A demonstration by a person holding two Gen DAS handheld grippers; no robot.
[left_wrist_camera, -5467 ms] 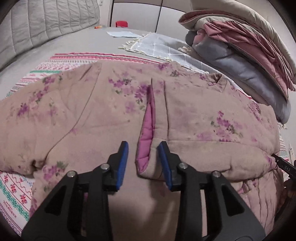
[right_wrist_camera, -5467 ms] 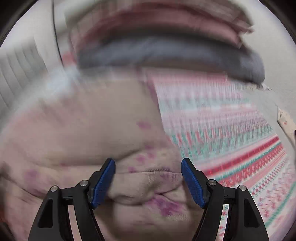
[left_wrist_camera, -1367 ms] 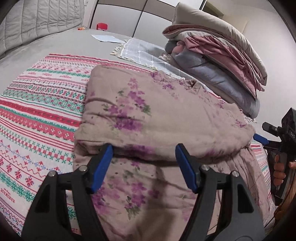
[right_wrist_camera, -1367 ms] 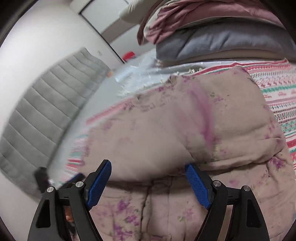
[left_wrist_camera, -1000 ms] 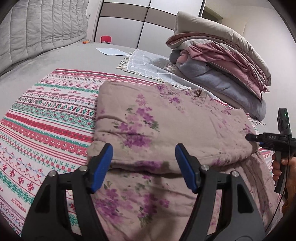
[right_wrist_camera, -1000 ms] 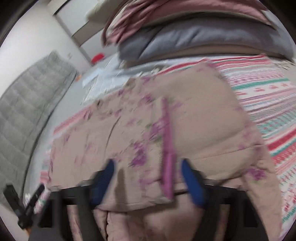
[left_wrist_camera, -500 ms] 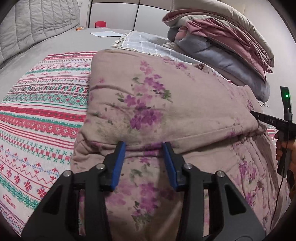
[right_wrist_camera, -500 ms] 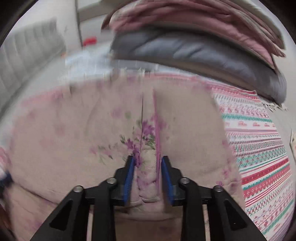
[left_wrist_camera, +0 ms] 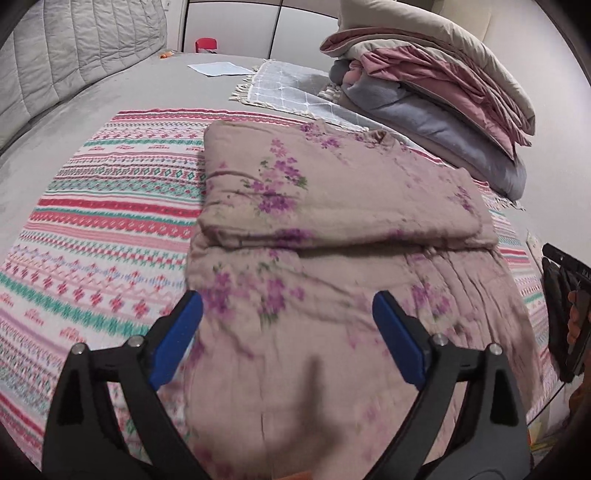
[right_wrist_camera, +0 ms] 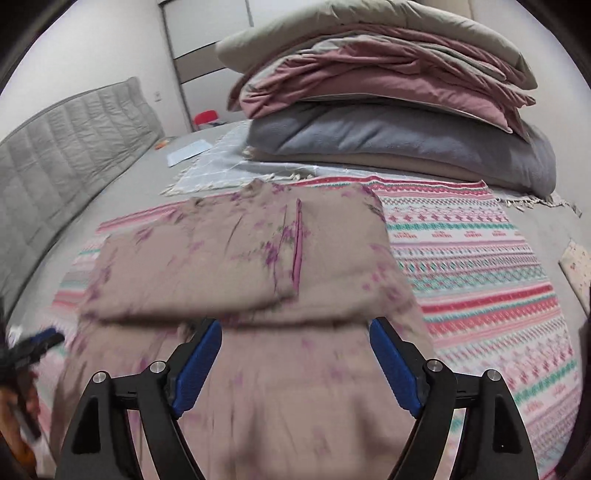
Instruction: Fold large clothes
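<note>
Both my tools are spread wide, gripping nothing: left tool (left_wrist_camera: 287,341), right tool (right_wrist_camera: 295,363). The floral padded garment (left_wrist_camera: 332,192) lies partly folded on a striped patterned blanket (left_wrist_camera: 103,206) covering the grey bed (left_wrist_camera: 147,81), its folded upper half lying over the lower half nearest me. Stack of folded quilts (right_wrist_camera: 388,99) sits at the bed's far right corner, a checked grey cloth (left_wrist_camera: 291,88) beside it. Padded grey headboard (right_wrist_camera: 66,147) runs along the left edge; wardrobe doors (left_wrist_camera: 258,26) behind.
</note>
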